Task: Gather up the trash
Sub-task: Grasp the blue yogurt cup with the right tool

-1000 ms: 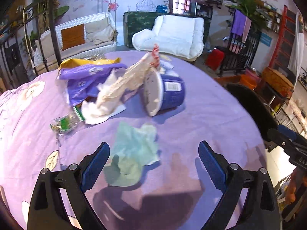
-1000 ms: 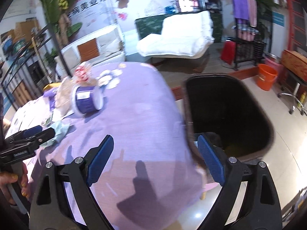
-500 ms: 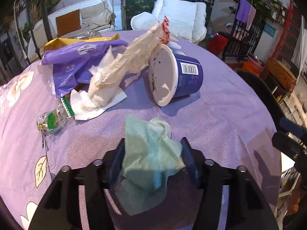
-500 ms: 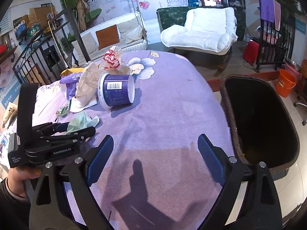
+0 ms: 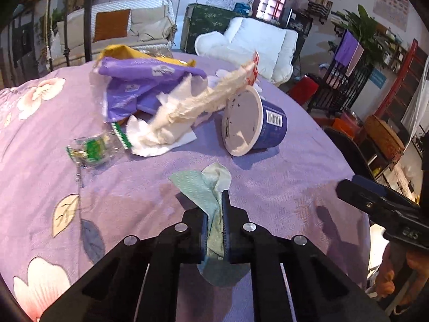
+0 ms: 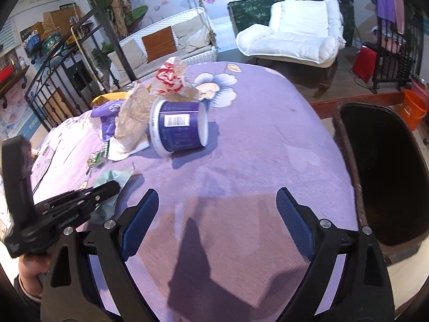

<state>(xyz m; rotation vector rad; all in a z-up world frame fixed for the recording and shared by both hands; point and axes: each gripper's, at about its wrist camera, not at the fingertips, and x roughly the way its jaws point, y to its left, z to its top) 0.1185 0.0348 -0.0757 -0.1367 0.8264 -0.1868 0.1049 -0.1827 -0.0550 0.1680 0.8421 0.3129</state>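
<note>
table (image 6: 268, 139) under a purple floral cloth. black bin (image 6: 386, 171) just beside its right edge, mouth open. blue tub (image 5: 254, 124) on its side mid-table, touching a heap of cream paper (image 5: 193, 112) and purple wrapper (image 5: 139, 86). small green packet (image 5: 91, 151) near the heap. right gripper (image 6: 217, 212) over bare cloth, jaws wide apart, holding nothing. left gripper (image 5: 214, 230) closed tight on the green tissue (image 5: 203, 187), which is pinched between the pads near the table's near edge.
</note>
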